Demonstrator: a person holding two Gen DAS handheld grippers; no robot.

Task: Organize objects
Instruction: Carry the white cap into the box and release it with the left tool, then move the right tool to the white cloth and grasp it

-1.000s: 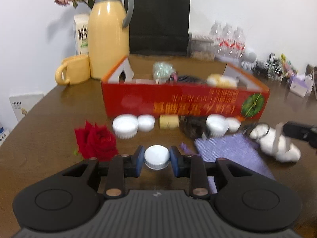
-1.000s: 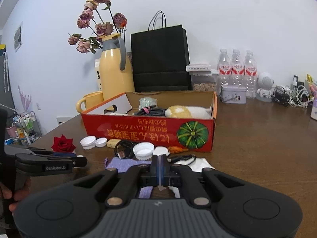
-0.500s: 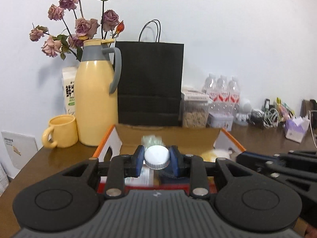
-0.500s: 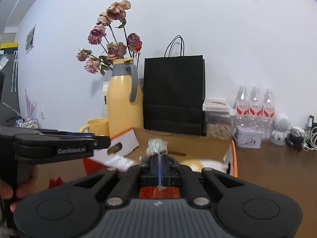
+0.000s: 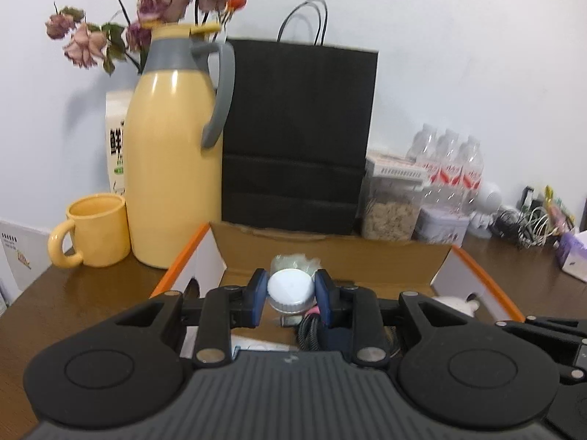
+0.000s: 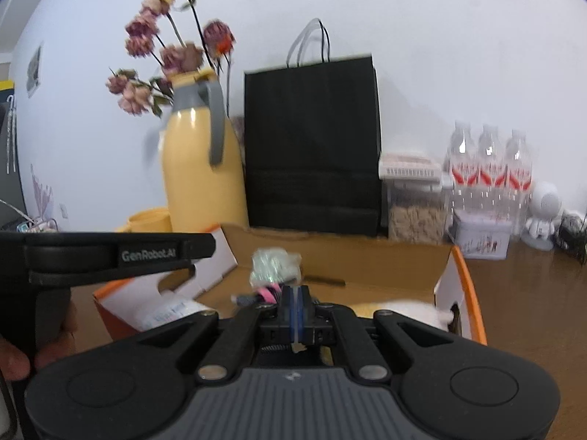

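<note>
The left gripper (image 5: 290, 295) pinches a white cap (image 5: 290, 289) by its ribbed sides between the blue pads (image 5: 259, 289), top face level, a hold that should let it fall flat once let go. It hangs over the open box (image 5: 330, 253), which looks like the collecting place, so the step in hand is likely dropping the cap in. The right gripper (image 6: 295, 302) is fully closed with a thin pale strip nipped between its pads; what the strip is I cannot tell. It too is above the box, just beside the left one, whose side reads "GenRobot.AI" (image 6: 148, 255). Inside lie a crumpled clear wrapper (image 6: 275, 266), a dark cable with a pink tie (image 6: 266, 295), and something pale and soft by the right wall. Behind the box on the tabletop (image 5: 80, 293) stand a yellow mug (image 5: 97, 229), a yellow jug (image 5: 172, 168), a carton with Chinese print, and a black bag (image 5: 297, 135); the red bottle labels (image 6: 488, 176) are too blurred to read.
</note>
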